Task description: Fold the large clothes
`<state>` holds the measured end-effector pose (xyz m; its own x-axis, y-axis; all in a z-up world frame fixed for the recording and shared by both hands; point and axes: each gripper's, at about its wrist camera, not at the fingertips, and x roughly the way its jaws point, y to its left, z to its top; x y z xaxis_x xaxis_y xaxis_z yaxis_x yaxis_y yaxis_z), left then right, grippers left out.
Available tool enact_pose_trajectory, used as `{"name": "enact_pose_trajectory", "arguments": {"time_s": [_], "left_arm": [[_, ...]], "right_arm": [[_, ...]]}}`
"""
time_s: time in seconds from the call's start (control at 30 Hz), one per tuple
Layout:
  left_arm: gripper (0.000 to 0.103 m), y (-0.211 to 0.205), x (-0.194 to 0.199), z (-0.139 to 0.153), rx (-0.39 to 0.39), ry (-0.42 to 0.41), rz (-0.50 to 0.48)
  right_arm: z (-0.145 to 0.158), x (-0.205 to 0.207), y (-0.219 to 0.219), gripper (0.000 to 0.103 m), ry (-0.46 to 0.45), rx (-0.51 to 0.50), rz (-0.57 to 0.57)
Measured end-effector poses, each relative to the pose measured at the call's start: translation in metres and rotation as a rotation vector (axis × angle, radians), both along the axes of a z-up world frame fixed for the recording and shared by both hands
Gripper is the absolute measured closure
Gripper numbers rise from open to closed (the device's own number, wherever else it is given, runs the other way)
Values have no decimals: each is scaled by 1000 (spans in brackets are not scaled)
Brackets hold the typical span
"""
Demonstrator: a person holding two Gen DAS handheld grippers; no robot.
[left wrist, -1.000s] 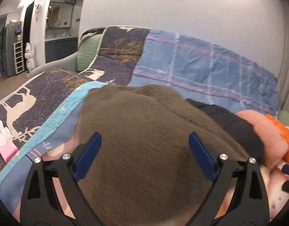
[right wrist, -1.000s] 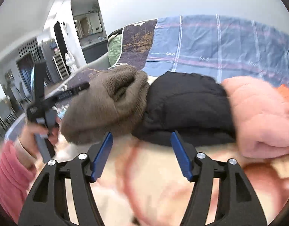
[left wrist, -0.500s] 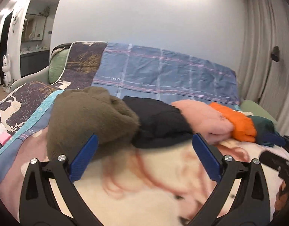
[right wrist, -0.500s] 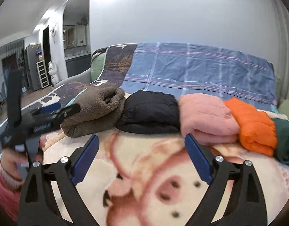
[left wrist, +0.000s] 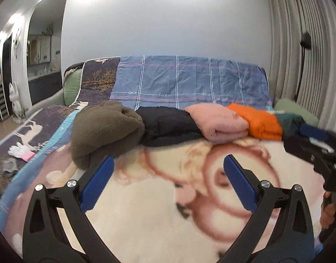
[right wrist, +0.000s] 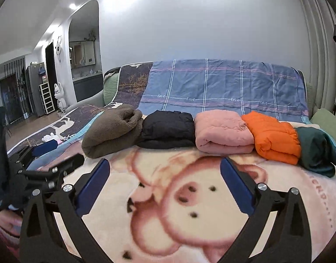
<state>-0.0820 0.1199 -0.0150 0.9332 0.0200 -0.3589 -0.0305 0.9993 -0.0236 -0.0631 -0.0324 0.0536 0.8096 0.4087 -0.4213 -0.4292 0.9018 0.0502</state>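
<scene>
Five folded garments are lying in a row on the pig-print blanket (right wrist: 168, 197), each one touching the next. From left to right they are: a brown fleece garment (right wrist: 115, 131), a black padded garment (right wrist: 168, 129), a pink garment (right wrist: 222, 133), an orange padded garment (right wrist: 273, 140), and a dark green garment (right wrist: 317, 149). The dark green one is sitting at the right end and is looking looser than the others.

The right gripper (right wrist: 163, 175) is hanging above the bare blanket in front of the row; its jaws are opening, spread wide, with nothing between them. The left gripper (left wrist: 168, 173) is also standing with its jaws spread wide and nothing between them, over the blanket in front of the brown and black garments.

Behind the row, a blue checked sheet (right wrist: 222, 85) is draping over the backrest. The word "love" is repeating in pale script along its lower stripe. Pink lettering is running along the blanket's right edge (right wrist: 321, 195); it is too blurred to read.

A dark deer-print cover (left wrist: 36, 129) is lying to the left, with white gloves (left wrist: 20, 150) resting on it. A white cat figure (right wrist: 59, 96) is standing on the floor beyond.
</scene>
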Motion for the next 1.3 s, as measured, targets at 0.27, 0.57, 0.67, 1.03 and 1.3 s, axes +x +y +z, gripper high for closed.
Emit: {"name": "enact_pose_trajectory", "arguments": {"time_s": [0.27,0.57,0.67,1.03,1.3], "left_arm": [[2,-16,-31,-9,13,54,33],[2,-15,-45,-10,10,88,103],[2,-22,-47,-10,34,93,100],[2,-36,-48,-10,46,88,99],[2,-34,-44,-14,38,106,115]], "right_arm": [[-6,-22,-4,1,10,-15,-11],[-12,-33,-8,1,26,-9,-3],[-12,-35,-11,1,28,9,-4],[-13,-37,-24,1,-5,49,-64],[-18,-36,-16,1,23,27,-18]]}}
